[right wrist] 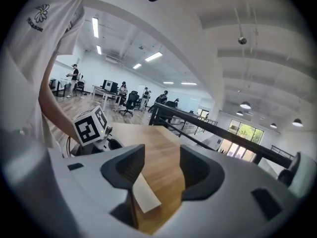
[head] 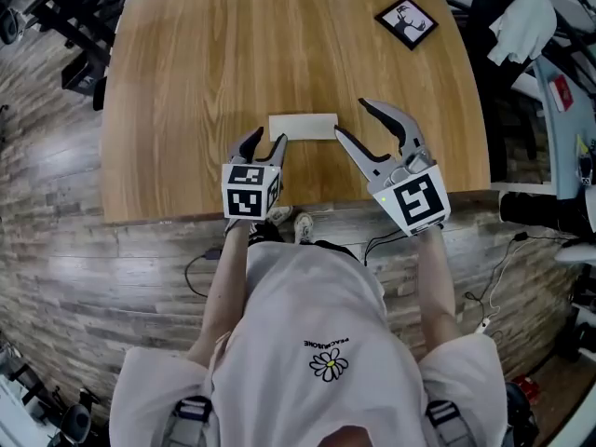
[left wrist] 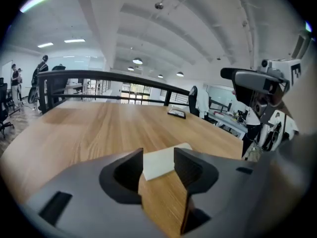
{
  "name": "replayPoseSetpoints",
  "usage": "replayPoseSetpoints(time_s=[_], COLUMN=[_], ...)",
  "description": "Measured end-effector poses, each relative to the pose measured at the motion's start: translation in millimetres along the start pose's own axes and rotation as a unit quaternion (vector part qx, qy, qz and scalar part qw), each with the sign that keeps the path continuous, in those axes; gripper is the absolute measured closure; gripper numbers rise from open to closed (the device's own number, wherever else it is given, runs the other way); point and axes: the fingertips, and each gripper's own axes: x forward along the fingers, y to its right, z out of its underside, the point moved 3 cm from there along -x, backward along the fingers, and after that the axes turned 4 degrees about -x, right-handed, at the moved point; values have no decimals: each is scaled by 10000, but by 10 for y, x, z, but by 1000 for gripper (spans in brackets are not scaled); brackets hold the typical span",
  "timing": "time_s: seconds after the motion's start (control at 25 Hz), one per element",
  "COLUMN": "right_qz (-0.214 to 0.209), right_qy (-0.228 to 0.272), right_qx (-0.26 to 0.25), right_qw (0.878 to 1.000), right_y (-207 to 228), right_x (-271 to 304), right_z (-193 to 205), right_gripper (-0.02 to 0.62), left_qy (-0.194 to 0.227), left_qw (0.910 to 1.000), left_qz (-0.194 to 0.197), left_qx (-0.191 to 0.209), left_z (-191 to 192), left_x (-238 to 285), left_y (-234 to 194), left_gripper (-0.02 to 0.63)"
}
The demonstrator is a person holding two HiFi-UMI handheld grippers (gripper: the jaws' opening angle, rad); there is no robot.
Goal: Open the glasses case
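A flat white glasses case [head: 303,126] lies shut on the wooden table [head: 186,82], near its front edge. My left gripper [head: 264,142] stands open just off the case's left end, its jaws apart and empty. In the left gripper view the case [left wrist: 161,161] shows beyond the gap of the left gripper [left wrist: 158,155], not between the pads. My right gripper [head: 354,119] is open at the case's right end, jaws spread wide with nothing in them. In the right gripper view the case [right wrist: 146,197] lies low between the jaws of the right gripper [right wrist: 161,157], untouched.
A black-framed picture [head: 406,21] lies at the table's far right corner. The table's front edge runs just below both grippers. Cables lie on the plank floor [head: 56,250] below. Desks and clutter [head: 549,91] stand off to the right of the table.
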Motion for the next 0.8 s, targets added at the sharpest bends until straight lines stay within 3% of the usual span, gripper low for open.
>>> replayPoseSetpoints(time_s=[0.16,0.4,0.8], right_qz=[-528,-1273,-1869], right_qy=[-228,-965,-2094], right_qx=[-60,-176,-678], right_qw=[9983,9870,9574], right_y=[-93,-282,-527], right_x=[221,514,787], right_z=[264,656,1367], right_gripper=[342,336,336], left_qy=[-788,-1497,-1944], left_qw=[9968,9886,9806], left_qz=[66,27,88], left_qx=[-86,-159,-235], left_z=[297,516,593], left_x=[137,317,471], left_y=[-9,-150,-276], left_gripper=[403,422,477])
